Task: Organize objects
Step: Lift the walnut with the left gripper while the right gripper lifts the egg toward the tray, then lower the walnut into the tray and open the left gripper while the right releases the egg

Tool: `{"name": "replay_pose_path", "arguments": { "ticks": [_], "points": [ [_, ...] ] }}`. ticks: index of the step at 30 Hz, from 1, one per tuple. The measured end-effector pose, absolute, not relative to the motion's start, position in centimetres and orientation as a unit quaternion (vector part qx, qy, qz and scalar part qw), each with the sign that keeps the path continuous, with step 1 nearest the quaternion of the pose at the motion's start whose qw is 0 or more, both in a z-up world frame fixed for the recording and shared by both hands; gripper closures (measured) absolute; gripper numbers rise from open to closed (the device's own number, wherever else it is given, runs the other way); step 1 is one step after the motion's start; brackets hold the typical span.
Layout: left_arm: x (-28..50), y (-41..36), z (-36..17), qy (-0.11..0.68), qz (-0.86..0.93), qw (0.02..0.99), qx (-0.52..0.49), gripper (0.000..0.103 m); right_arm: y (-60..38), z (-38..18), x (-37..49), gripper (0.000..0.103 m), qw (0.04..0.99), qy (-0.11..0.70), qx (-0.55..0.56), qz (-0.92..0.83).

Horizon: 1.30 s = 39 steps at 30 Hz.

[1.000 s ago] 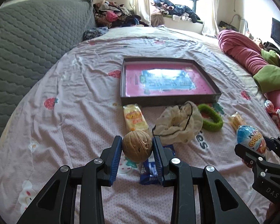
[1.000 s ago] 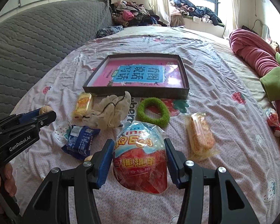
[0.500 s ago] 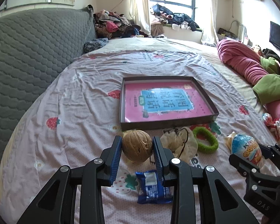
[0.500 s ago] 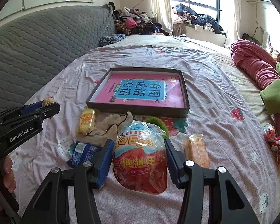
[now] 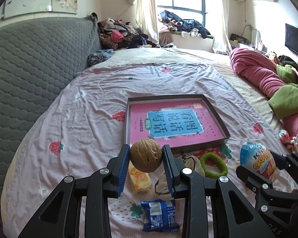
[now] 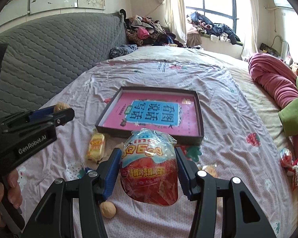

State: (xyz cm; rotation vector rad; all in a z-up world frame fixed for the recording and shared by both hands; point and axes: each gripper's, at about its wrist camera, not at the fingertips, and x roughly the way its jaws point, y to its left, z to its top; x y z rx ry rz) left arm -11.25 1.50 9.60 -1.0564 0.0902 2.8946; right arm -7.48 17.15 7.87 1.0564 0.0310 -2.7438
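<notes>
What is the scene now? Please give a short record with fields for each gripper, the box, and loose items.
left gripper: shut on walnut, held above the bed
right gripper: shut on toy egg
box: open, shallow, pink book inside
loose items: green ring, yellow snack, blue packet, second walnut
surface: bedsheet

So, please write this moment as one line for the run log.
left gripper: shut on walnut | right gripper: shut on toy egg | both lifted near box | box: holds only a pink book
</notes>
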Motion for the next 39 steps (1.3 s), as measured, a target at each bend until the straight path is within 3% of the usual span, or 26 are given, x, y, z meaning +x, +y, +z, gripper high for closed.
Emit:
{"name": "replay_pose_path", "arguments": {
  "ticks": [16, 26, 39],
  "points": [
    [-17.3, 3.5, 11.0, 0.04, 0.944, 0.036, -0.326, 0.069, 18.0, 11.6, -13.1, 0.05, 0.095, 0.02, 0.315, -0.944],
    [-22.9, 3.9, 9.0, 0.04, 0.941, 0.033, -0.336, 0.069, 18.1, 11.8, -18.2, 0.05, 0.103, 0.004, 0.293, -0.95],
    [-29.7, 3.4, 4.8, 0.045, 0.937, 0.02, -0.346, 0.069, 17.9, 7.4, -25.0, 0.05, 0.099, -0.004, 0.315, -0.944]
  ]
}}
